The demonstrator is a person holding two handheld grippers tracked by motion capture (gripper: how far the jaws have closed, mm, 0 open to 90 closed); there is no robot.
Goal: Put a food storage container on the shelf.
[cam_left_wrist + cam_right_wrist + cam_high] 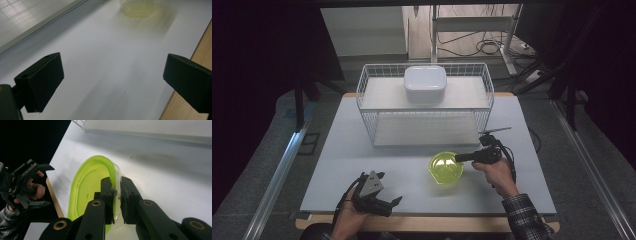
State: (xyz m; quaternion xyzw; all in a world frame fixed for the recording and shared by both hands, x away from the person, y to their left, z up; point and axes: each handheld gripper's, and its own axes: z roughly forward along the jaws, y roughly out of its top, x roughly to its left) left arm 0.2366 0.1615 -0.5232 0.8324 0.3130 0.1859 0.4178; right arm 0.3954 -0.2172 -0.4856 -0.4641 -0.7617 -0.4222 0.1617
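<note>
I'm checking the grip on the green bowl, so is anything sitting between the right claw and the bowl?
Nothing visible. The right claw is already clamped on the green bowl, with one pad inside the rim and one outside.

Bare white table top lies open between my left gripper and the green bowl, while the wire rack with a white container on its top shelf blocks the way just behind that bowl.
</note>
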